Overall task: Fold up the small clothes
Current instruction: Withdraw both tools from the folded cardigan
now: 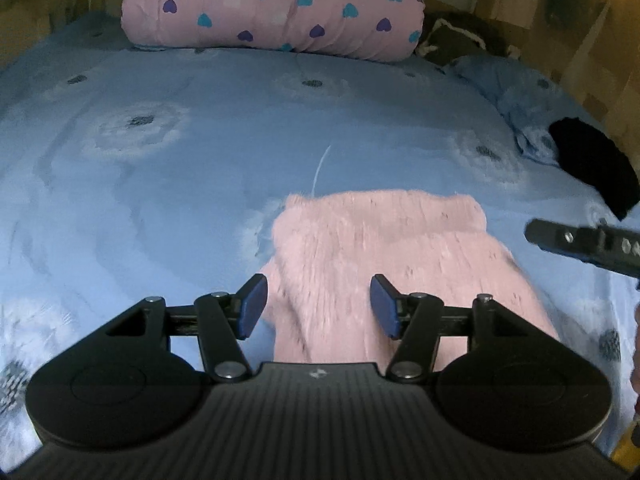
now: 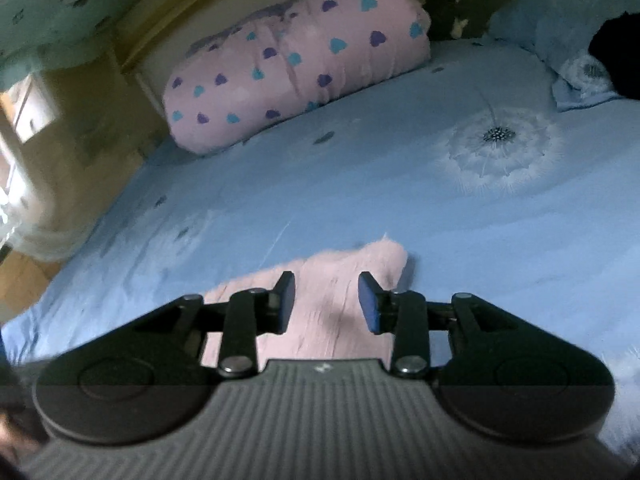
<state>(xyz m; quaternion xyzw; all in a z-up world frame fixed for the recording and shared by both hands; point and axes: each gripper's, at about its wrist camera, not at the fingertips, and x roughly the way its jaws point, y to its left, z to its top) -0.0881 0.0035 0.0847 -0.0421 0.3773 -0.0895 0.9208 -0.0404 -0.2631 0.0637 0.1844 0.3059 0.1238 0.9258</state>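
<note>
A fluffy pink garment point(image 1: 384, 248) lies on the blue bed sheet point(image 1: 200, 184), with one layer folded over its far end. My left gripper point(image 1: 318, 306) is open above the garment's near left part, with nothing between its blue pads. My right gripper point(image 2: 326, 302) is open over the garment point(image 2: 332, 280) near its right corner and holds nothing. Part of the right gripper shows at the right edge of the left wrist view point(image 1: 584, 246). The near end of the garment is hidden under the gripper bodies.
A rolled pink quilt with hearts point(image 1: 276, 8) lies at the head of the bed. A blue pillow point(image 1: 516, 96) with a black cloth point(image 1: 592, 164) on it sits at the right. A dark bundle point(image 1: 456, 40) lies behind it. Wooden walls flank the bed.
</note>
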